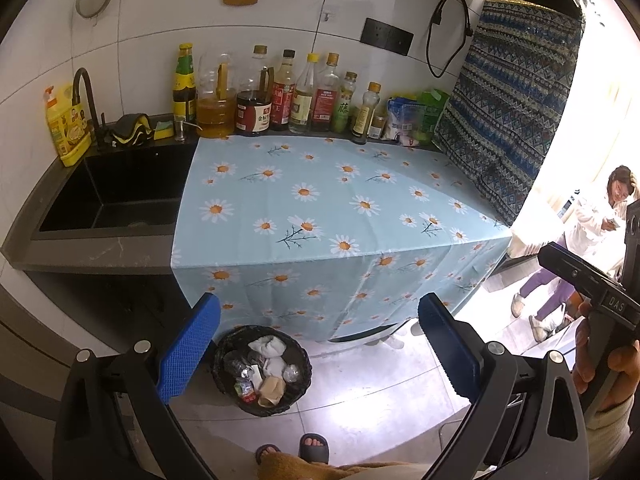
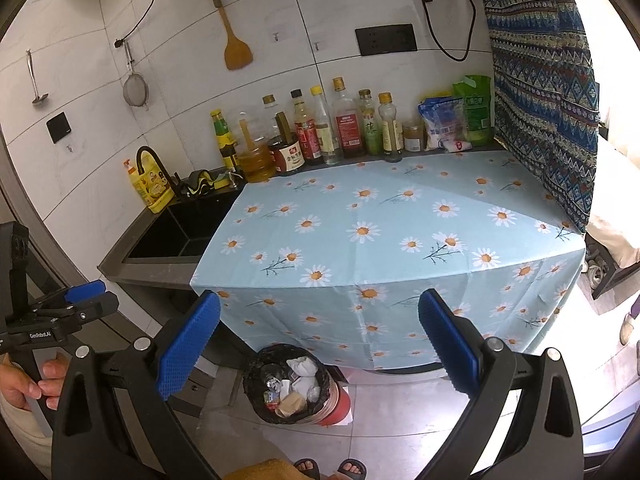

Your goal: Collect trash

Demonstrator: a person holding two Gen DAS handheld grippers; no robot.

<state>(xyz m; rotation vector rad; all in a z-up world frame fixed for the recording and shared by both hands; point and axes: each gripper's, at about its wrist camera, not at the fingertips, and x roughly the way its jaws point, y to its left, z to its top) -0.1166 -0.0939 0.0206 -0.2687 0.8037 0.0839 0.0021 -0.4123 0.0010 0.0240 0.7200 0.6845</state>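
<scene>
- The left gripper [image 1: 318, 354] was spread wide and held nothing, above the floor in front of the counter.
- The right gripper [image 2: 320, 350] was likewise wide apart and empty.
- Below them, the black-lined trash bin [image 1: 262, 370] stood on the tiled floor [image 1: 380, 392] against the counter's front edge, holding crumpled tissues and wrappers.
- The daisy tablecloth [image 1: 320, 208] lay bare; condiment bottles [image 1: 280, 92] lined its back edge, and the sink [image 1: 120, 192] was at its left.

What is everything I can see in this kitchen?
Tablecloth: one, pale blue with daisies, over the counter.
Bottles: about ten, mixed, along the back wall.
Bags: two or three, blue-white and green, right of the bottles.
Sink: one, black, left of the tablecloth.
Spatula: one, wooden, hanging on the wall.
Trash bin: one, black-lined, on the floor, holding trash.
Left gripper: blue pads, open.
Right gripper: blue pads, open.
</scene>
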